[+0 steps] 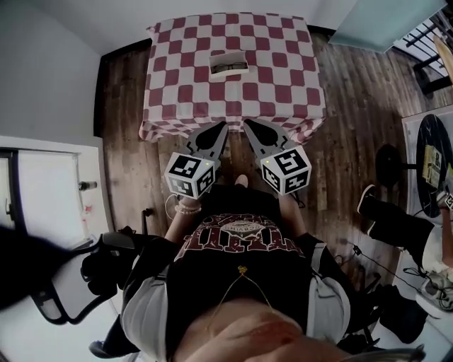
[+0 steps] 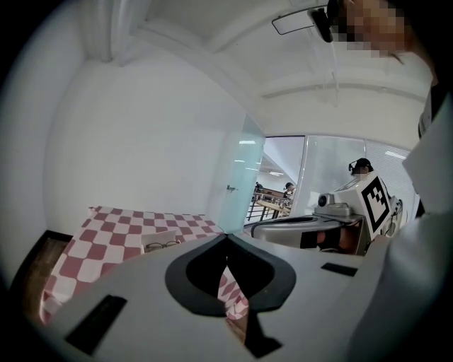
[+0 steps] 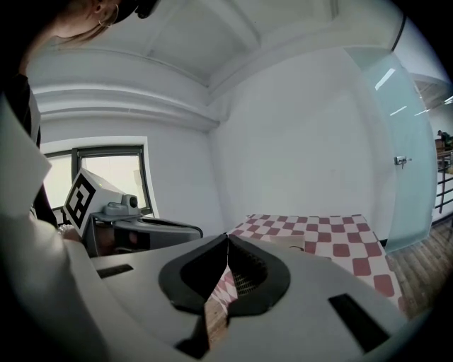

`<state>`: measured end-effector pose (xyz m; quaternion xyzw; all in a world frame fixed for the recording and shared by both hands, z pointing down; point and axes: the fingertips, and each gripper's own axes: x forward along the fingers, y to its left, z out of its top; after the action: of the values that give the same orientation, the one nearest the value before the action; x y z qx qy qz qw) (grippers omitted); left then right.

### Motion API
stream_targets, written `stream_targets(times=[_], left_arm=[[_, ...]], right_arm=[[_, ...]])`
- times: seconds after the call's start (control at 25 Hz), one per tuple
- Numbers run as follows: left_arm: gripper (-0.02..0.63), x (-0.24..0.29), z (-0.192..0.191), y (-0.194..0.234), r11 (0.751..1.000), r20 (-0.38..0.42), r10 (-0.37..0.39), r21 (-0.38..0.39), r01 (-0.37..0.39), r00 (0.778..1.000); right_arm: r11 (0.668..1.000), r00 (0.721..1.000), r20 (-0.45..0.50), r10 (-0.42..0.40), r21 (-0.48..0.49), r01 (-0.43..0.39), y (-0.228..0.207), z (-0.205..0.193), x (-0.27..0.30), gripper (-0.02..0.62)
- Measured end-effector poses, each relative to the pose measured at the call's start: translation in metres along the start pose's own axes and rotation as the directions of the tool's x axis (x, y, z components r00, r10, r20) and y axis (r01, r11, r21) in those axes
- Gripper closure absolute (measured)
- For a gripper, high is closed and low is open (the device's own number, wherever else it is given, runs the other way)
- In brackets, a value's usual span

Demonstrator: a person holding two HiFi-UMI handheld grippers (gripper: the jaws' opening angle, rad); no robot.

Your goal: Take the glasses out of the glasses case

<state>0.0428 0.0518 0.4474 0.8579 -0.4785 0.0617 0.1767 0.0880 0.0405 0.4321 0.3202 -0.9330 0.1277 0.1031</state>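
A white glasses case [image 1: 228, 66] lies open on the table with the red-and-white checked cloth [image 1: 177, 92], at its middle, with dark-framed glasses inside. Both grippers hang off the table's near edge, above the floor and well short of the case. My left gripper [image 1: 221, 126] is shut, jaw tips together and nothing between them. My right gripper [image 1: 248, 124] beside it is shut and empty too. The left gripper view shows the case [image 2: 163, 243] with the glasses far ahead on the cloth [image 2: 106, 226]. In the right gripper view the case [image 3: 297, 244] is a small shape beyond the jaws.
Dark wood floor [image 1: 354, 141] surrounds the table. A black office chair [image 1: 78, 276] stands at my lower left. At the right, a seated person's legs [image 1: 396, 219] are next to a round black table [image 1: 432, 162]. A glass door [image 1: 382, 21] is at the far right.
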Motion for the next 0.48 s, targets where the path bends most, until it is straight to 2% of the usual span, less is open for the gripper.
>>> stream_targets(times=[0.28,0.48], left_arm=[[0.607,0.021,0.009,0.023,0.999,-0.008,-0.036,-0.004,0.036,0.999],[0.607,0.039,0.024,0.051,0.998,-0.038,-0.056,0.013,0.057,0.998]], right_arm=[[1.000,0.999,-0.019,-0.026,0.008,0.026,-0.017,0.000,0.026,0.578],[0.999,0.999,-0.016,-0.044,0.014,0.044,-0.033,0.015,0.055,0.578]])
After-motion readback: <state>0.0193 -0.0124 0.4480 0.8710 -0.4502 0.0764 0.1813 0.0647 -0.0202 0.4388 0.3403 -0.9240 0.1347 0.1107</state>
